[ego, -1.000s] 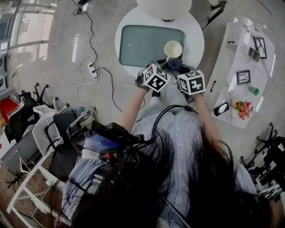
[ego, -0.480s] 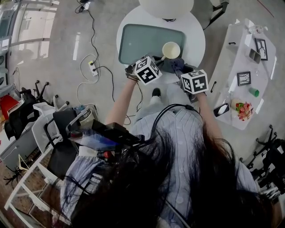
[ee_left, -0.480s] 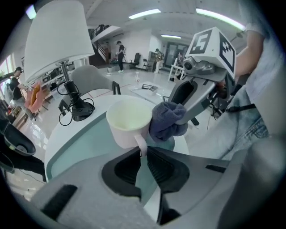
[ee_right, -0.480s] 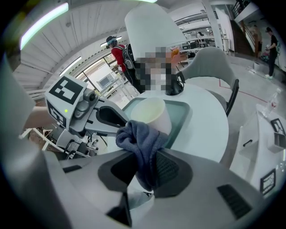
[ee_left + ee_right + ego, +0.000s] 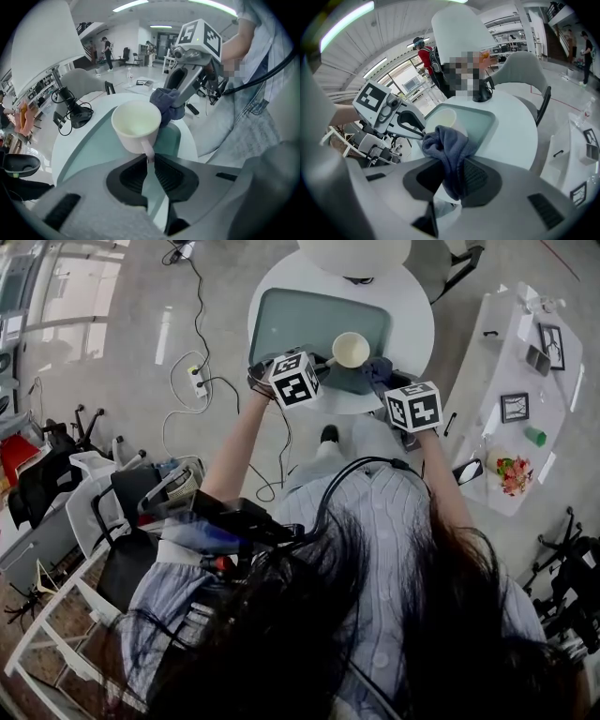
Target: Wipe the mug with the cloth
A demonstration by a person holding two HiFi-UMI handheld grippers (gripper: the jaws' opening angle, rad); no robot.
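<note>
While against cloth [image 5: 168,104], mug [image 5: 136,126] in tool [image 5: 150,160]

shirt [image 5: 380,521]: pale blue, striped, buttoned | hair [image 5: 309,643]: long, dark | cable [image 5: 361,463]: black | marker cubes [image 5: 295,379]: 2, black-white

Head view first: the left gripper [image 5: 320,362] has its jaws tucked under its own marked cube, and the handle of the mug [image 5: 351,349] can't be made out there. The cloth [image 5: 377,368] shows only a dark corner past the right gripper [image 5: 386,382]. In the right gripper view, cloth covers the mug's near side. Far off, the white dome [image 5: 354,253] is cut by the top edge. At right, the small things on the side table [image 5: 487,341] are too small to name.
</note>
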